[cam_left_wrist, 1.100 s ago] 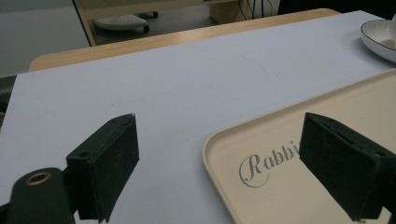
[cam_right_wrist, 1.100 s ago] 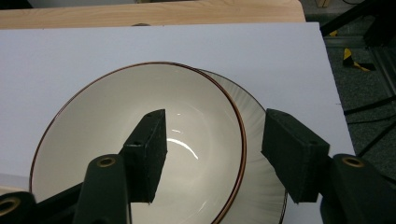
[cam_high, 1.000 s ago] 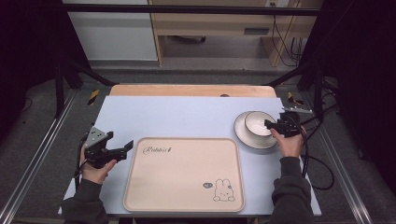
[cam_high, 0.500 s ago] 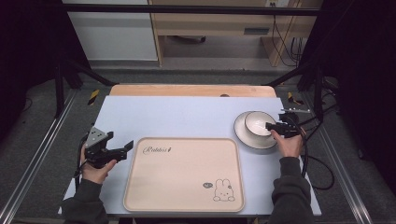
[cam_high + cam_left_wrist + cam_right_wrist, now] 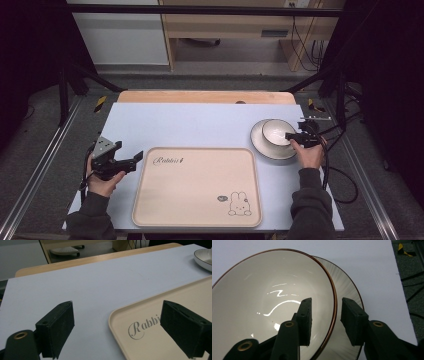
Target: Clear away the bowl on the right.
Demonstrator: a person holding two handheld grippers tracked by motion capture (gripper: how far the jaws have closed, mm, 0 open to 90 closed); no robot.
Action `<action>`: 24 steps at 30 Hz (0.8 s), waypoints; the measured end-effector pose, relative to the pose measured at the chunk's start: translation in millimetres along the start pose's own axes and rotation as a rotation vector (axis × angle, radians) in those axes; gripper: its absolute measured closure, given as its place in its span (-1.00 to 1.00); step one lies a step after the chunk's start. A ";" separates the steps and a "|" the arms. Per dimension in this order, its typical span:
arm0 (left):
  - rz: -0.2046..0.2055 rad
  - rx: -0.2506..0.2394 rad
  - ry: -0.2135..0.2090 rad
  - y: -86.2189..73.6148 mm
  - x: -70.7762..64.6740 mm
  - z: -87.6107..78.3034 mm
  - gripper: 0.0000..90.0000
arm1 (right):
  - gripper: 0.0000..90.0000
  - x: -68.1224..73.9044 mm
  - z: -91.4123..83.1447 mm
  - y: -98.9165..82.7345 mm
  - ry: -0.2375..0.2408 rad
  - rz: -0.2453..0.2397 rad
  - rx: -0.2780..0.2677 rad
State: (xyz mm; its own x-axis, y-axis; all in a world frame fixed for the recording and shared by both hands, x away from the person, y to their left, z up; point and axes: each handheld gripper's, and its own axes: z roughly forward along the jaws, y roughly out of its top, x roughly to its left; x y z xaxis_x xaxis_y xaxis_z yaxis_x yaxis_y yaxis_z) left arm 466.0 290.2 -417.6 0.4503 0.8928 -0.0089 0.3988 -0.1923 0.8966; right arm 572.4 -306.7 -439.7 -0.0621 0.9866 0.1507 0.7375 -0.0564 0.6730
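Little has moved since the earlier frames: my right gripper has crept a touch further over the bowl's rim, and the left one sits where it was.

Going by size, the pale blue table carries everything. On its near middle lies the big cream tray, empty, with "Rabbit" lettering at its far left corner and a small bunny at its near right. To the tray's far right sits the saucer, and the white bowl with a brown rim rests on it, off-centre toward the far side.

My left gripper hovers just beside the tray's left edge, jaws spread wide and holding nothing. In the right gripper view, my right gripper straddles the bowl's rim, one jaw inside and one outside over the saucer. A gap shows on each side, so I judge it parted, not yet clamped.

My worry is the bite. That wall is thin, glossy and sloped, so a shallow pinch could let the bowl slide out or tip on lifting. Closing too low could also catch the saucer and drag it along.
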 end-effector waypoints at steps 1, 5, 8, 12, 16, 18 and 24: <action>-0.001 -0.001 0.000 -0.1 0.0 0.1 -0.74 | 0.41 -1.9 1.5 -0.3 0.001 0.001 0.005; -0.002 0.000 0.000 -0.1 0.3 0.2 -0.74 | 0.43 -1.9 3.9 -0.5 -0.006 0.005 0.008; -0.001 0.001 0.001 -0.2 0.3 0.3 -0.74 | 0.47 -1.8 4.4 -0.3 -0.001 0.012 0.009; 0.001 0.004 0.001 -0.3 -0.1 0.9 -0.74 | 0.54 -3.1 4.7 0.1 0.004 0.025 0.009; 0.001 0.006 0.003 -0.6 -0.1 1.3 -0.74 | 0.62 -4.4 5.6 1.1 0.017 0.047 0.017; 0.001 0.007 0.002 -0.6 0.0 1.3 -0.74 | 0.64 -3.6 5.6 1.5 0.023 0.059 0.021; 0.003 0.010 0.003 -0.8 0.1 1.7 -0.74 | 0.68 -3.1 9.4 1.5 0.008 0.044 0.038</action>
State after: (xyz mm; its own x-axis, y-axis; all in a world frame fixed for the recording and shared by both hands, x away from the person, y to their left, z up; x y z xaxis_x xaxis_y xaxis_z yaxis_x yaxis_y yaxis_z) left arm 467.1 289.7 -419.1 0.4492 0.8934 -0.0052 0.4054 -0.1986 0.8923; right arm 580.0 -308.5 -446.0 -0.0344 0.9822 0.1849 0.7645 -0.0933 0.6378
